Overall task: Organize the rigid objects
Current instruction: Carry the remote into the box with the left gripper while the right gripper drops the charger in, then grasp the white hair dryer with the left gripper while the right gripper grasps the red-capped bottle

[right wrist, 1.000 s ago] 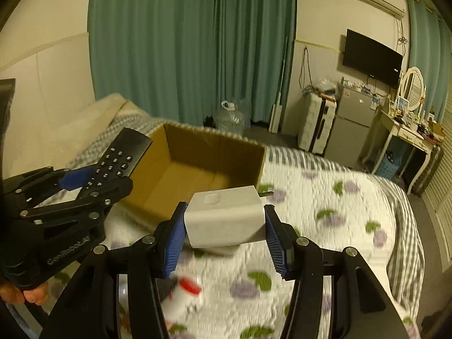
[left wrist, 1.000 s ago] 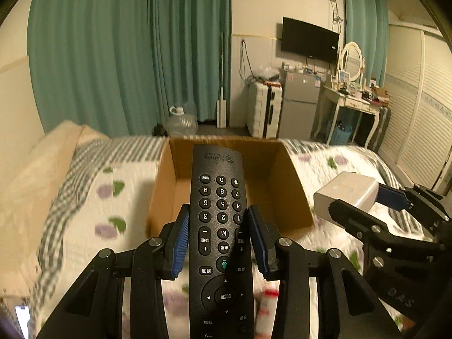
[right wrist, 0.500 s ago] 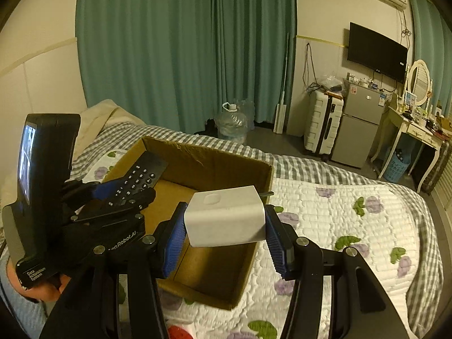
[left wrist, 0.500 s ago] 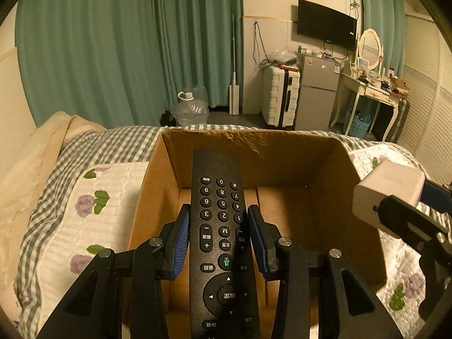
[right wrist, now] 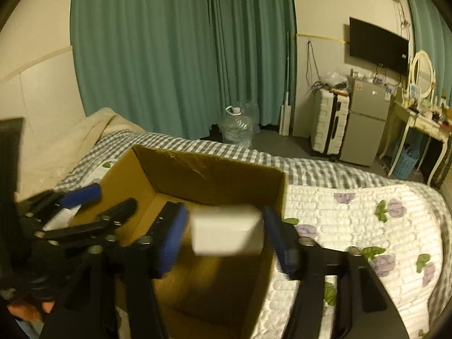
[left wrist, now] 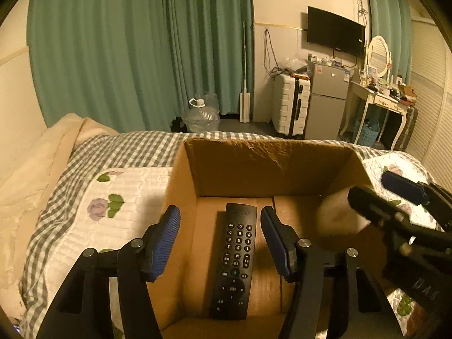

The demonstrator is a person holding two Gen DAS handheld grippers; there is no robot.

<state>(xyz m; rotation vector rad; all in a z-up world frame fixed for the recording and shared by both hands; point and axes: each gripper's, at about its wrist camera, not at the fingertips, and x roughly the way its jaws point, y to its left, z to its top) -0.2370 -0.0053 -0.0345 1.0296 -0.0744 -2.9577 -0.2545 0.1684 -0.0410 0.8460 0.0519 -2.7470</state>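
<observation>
The black remote control (left wrist: 234,262) lies flat, buttons up, on the floor of the open cardboard box (left wrist: 271,166) that sits on the bed (left wrist: 124,180). It rests in the left half of the box, between the spread blue-padded fingers (left wrist: 163,240) of the left gripper (left wrist: 220,240), touching neither one. Its long axis runs near to far, the number keys at the far end and the round navigation pad at the near end. The key labels are white but too small to read.

The right gripper (right wrist: 224,240) is held over the right side of the box, and its fingers (right wrist: 172,237) stand open too. The white rectangular block (right wrist: 227,233) shows between them, blurred, with a narrow gap on each side, so it is not clamped. Whether it is in the air or resting on something cannot be told from the right wrist view. In the left wrist view a pale blurred shape (left wrist: 339,214) sits low in the right far corner of the box, partly behind the right gripper's black frame. That frame carries raised letters reading roughly "DAS", seen at an angle.

The bed has a white quilt with purple flowers and green leaves over a grey checked cover. Green curtains (left wrist: 135,50) hang behind it. A wall television (left wrist: 334,32) shows a small logo too tiny to read.
</observation>
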